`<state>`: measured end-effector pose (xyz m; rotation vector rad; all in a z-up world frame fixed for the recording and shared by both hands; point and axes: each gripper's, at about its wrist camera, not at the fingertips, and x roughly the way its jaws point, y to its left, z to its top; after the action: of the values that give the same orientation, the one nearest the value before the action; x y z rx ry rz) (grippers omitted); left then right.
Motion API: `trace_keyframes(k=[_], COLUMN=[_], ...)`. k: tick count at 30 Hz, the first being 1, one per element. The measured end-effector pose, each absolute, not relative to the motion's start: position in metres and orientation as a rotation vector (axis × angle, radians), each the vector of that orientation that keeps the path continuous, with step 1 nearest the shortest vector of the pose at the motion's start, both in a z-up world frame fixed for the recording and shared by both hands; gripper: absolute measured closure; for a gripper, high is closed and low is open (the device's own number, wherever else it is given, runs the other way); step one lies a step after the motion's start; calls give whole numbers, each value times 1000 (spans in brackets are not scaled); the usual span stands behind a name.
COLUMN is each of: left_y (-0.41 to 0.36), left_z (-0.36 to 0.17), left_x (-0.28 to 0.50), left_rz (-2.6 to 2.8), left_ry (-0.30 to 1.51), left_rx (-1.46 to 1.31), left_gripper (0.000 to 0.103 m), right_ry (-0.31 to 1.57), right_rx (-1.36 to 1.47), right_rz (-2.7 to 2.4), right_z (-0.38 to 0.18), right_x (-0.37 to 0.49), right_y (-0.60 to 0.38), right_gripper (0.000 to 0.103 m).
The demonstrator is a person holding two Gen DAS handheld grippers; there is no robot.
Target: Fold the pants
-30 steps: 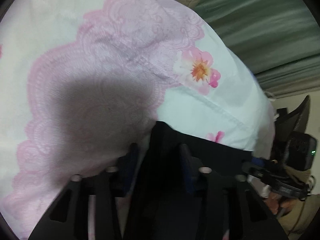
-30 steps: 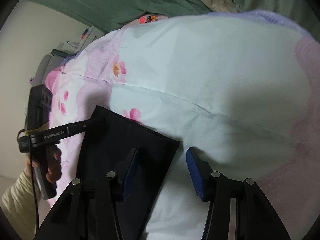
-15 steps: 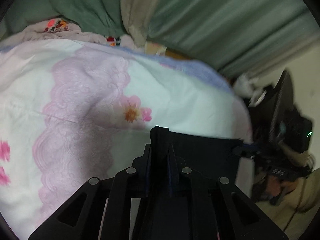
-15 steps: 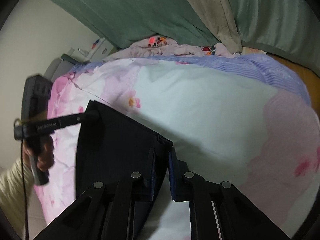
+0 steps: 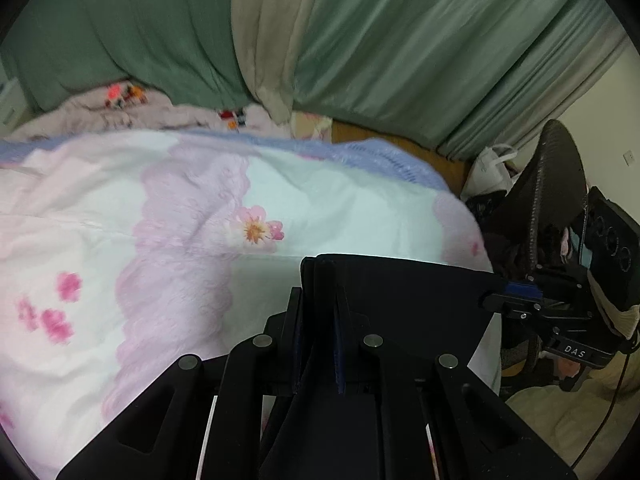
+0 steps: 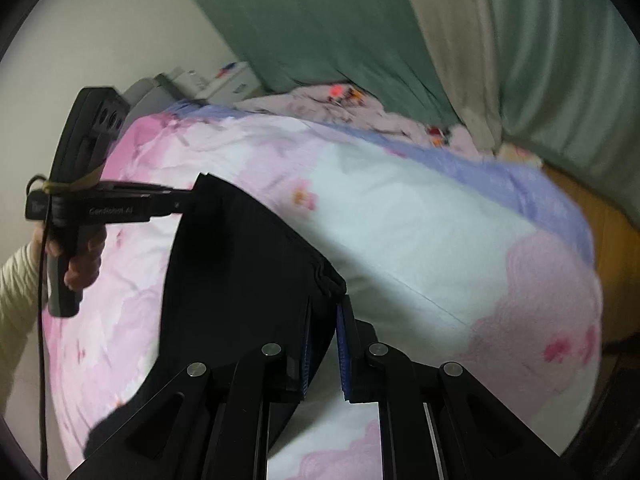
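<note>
The black fabric pants (image 6: pixel 240 280) hang stretched between both tongs above the bed's pink-and-white floral quilt (image 5: pixel 168 240). The left tongs (image 5: pixel 318 308) are clamped on one top corner, the right tongs (image 6: pixel 324 312) pinch the other, each seen gripping the far corner in the other's view
</note>
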<state>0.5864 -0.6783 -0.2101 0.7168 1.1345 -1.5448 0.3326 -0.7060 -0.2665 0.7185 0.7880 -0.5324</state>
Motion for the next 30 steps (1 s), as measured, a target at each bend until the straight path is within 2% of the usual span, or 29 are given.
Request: trace_keyframes(k=[10, 18, 24, 30], left_y=[-572, -475, -392, -316], left_z=[-130, -93, -95, -127], left_x=[584, 579, 592, 606], left_rz=[-1434, -1394, -1355, -1283], left_ry=[1018, 934, 927, 976], left_rx=[603, 604, 580, 532], left_gripper=[89, 89, 90, 90], right_ry=[744, 735, 746, 779], right_rx=[466, 320, 223, 123], right_rz=[-431, -366, -325, -249], right_z=[-177, -132, -115, -124], right_x=[336, 341, 348, 367], right_y=[-618, -527, -443, -363], right_gripper=[91, 91, 91, 91])
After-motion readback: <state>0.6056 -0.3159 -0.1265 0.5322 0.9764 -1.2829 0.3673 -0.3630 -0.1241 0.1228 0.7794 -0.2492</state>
